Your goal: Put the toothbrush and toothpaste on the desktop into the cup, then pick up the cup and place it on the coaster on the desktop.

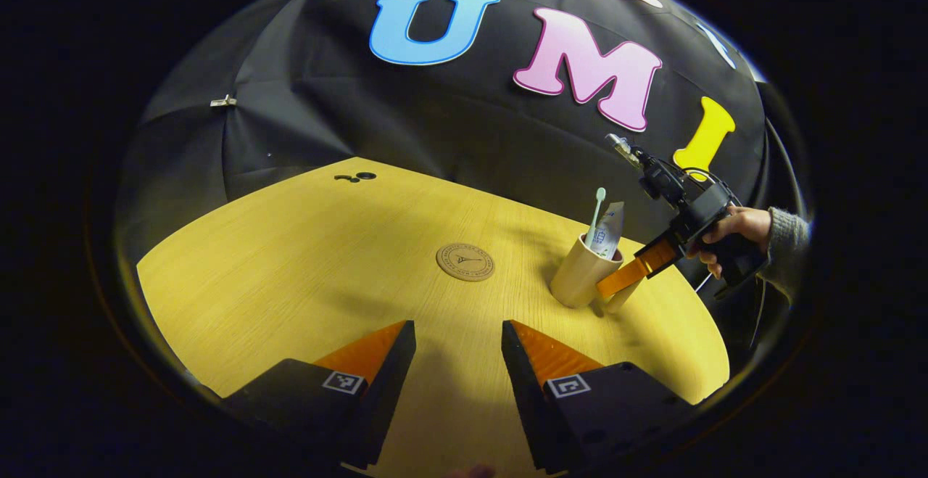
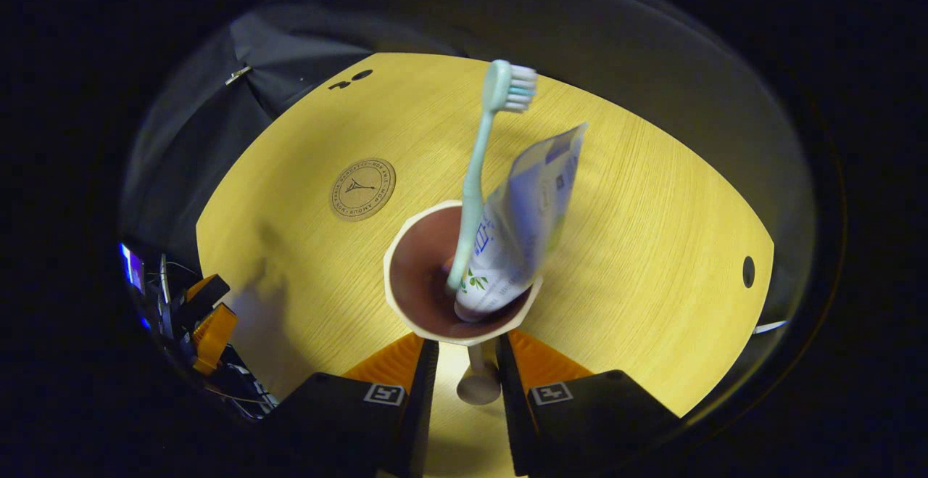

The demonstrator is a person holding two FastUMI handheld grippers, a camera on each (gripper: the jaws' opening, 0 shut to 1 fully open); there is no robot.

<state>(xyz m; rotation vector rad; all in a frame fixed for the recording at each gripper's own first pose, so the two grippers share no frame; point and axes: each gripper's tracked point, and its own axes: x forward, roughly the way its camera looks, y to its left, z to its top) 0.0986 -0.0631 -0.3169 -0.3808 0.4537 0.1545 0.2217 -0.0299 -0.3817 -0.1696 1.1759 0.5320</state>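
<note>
- Surface [image 1: 304,275]: round yellow wood-grain top, mostly bare. Small dark holes near the far edge.
- Left gripper [image 1: 458,344]: hovering low over the near side of the surface, fingers spread apart, nothing between them. Idle, well apart from the cup.
- Right gripper [image 2: 466,362]: held by a hand [image 1: 732,235] in a grey sleeve. In the right gripper view its fingers straddle the cup's handle [image 2: 478,384], just under the rim. The left gripper view shows one finger lying against the cup's side. Gap is narrow, but can't tell whether both fingers actually press on the handle or only bracket it.
- Cup [image 1: 580,271]: beige outside, dark brown inside, upright on the surface, right of centre in the left gripper view.
- Coaster [image 1: 465,262]: round, tan, printed emblem, flat on the surface, near the cup but not touching. Nothing on it.
- Toothpaste [image 2: 518,224]: white-and-blue tube standing in the cup, crimped end up, leaning on the rim.
- Toothbrush [image 2: 475,180]: pale green, handle down in the cup, bristle head up.
- Step: loading looks done; judging by the right gripper's position, the cup pickup is in hand.
- Next: confirm a firm grip on the handle, lift straight, keep the cup level so the tall contents don't tip out, carry over to the coaster, set it down centred.
</note>
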